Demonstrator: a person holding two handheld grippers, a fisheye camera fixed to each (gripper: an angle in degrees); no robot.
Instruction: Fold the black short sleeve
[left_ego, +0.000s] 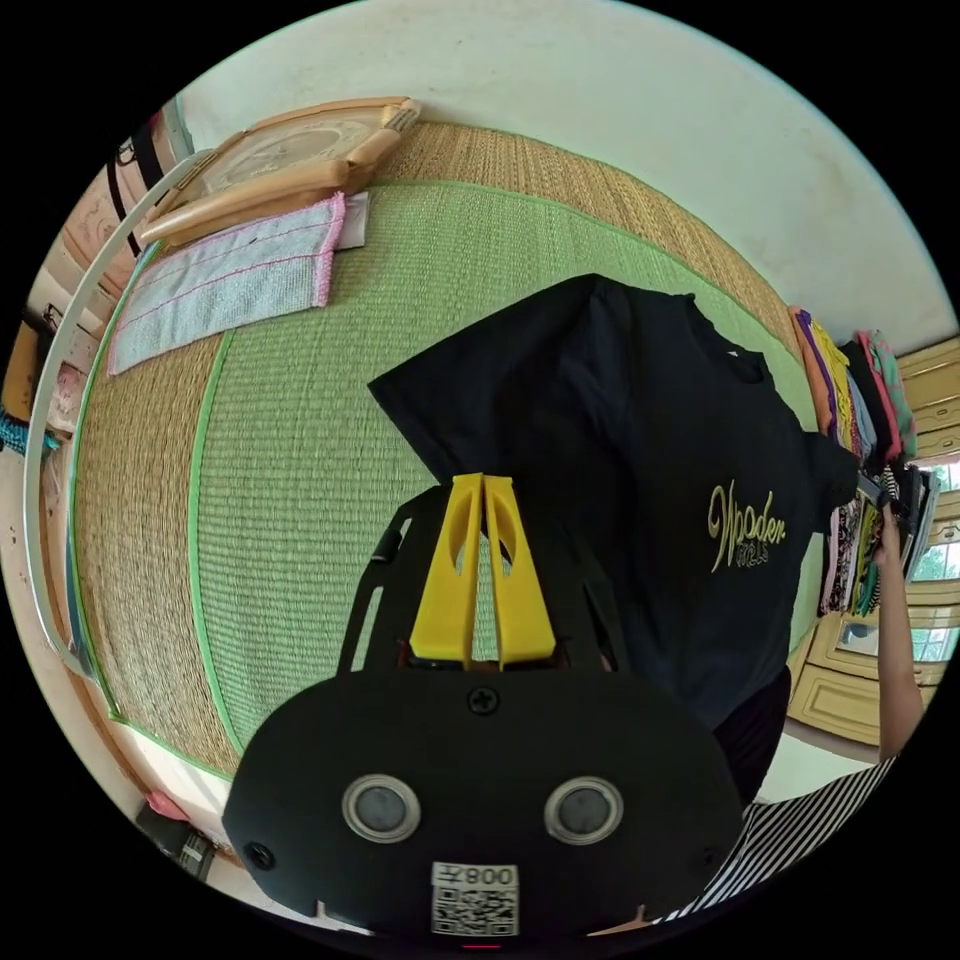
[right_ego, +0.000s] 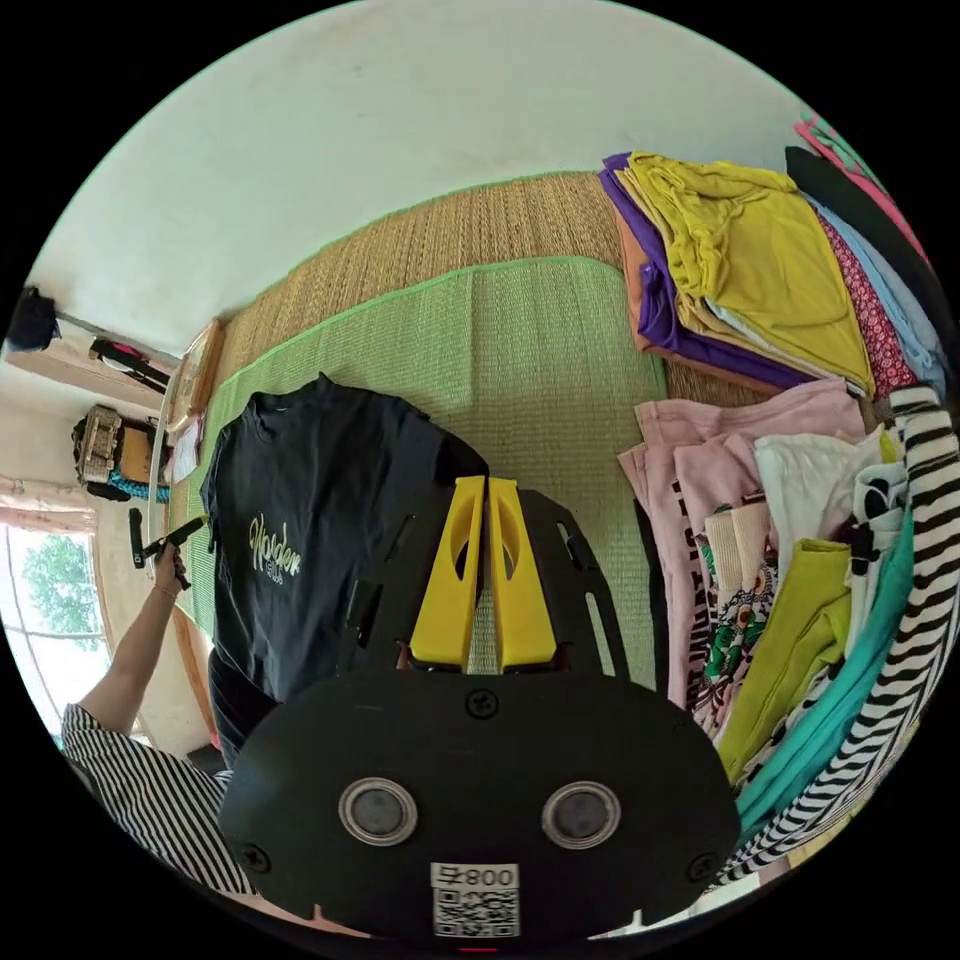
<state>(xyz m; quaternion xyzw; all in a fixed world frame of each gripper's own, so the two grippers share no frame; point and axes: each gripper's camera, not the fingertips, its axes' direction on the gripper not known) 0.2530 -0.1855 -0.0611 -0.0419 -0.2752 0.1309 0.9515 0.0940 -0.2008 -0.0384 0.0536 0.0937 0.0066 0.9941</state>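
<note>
Left gripper (left_ego: 483, 482) had its yellow jaws pressed together on one sleeve of the black short sleeve (left_ego: 640, 480), and the right gripper (right_ego: 486, 484) pinched the other sleeve in the same way. I held the shirt spread in the air, above the green mat (left_ego: 320, 480). To do this step well, I judged I should keep both pinches level and lower it flat, without wrinkles. It was plain black, with gold lettering (right_ego: 272, 545) on the chest.

Black shirt (left_ego: 640, 480) hem hidden behind left gripper (left_ego: 484, 480) housing; clothes pile (right_ego: 800, 560) cut off at right edge; far shelf items too small.
</note>
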